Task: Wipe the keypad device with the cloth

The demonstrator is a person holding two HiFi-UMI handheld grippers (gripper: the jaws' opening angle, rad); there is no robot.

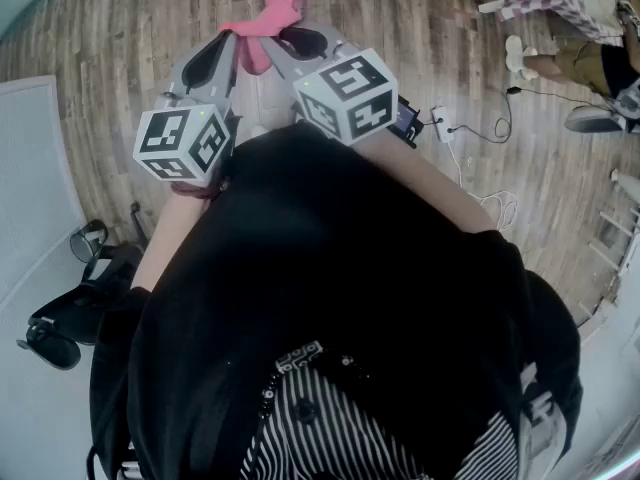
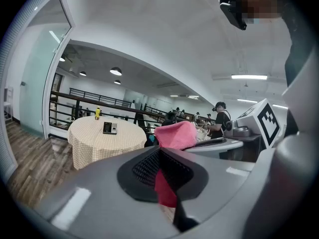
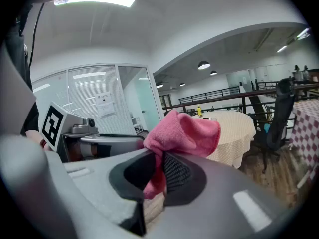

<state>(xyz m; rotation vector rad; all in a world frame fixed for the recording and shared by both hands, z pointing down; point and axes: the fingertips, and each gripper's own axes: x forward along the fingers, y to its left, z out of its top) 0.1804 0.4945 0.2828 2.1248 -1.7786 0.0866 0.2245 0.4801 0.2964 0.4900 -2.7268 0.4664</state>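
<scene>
A pink cloth (image 1: 272, 8) is bunched between both grippers, held up over the wooden floor in front of my body. My left gripper (image 1: 243, 50) is shut on a strip of the cloth (image 2: 165, 187). My right gripper (image 1: 287, 44) is shut on its larger bunch (image 3: 182, 133), which also shows in the left gripper view as a pink lump (image 2: 175, 135). The keypad device (image 2: 109, 128) lies far off on a round table with a cream checked cover (image 2: 94, 143), beside a yellow bottle (image 2: 97, 113). In the right gripper view that table (image 3: 234, 128) is partly hidden behind the cloth.
A black office chair (image 3: 276, 118) stands near the round table, with a purple checked table (image 3: 306, 121) further right. A power strip with cables (image 1: 442, 126) lies on the floor, and a chair base (image 1: 70, 308) sits at the left. Several people (image 2: 219, 119) stand in the background.
</scene>
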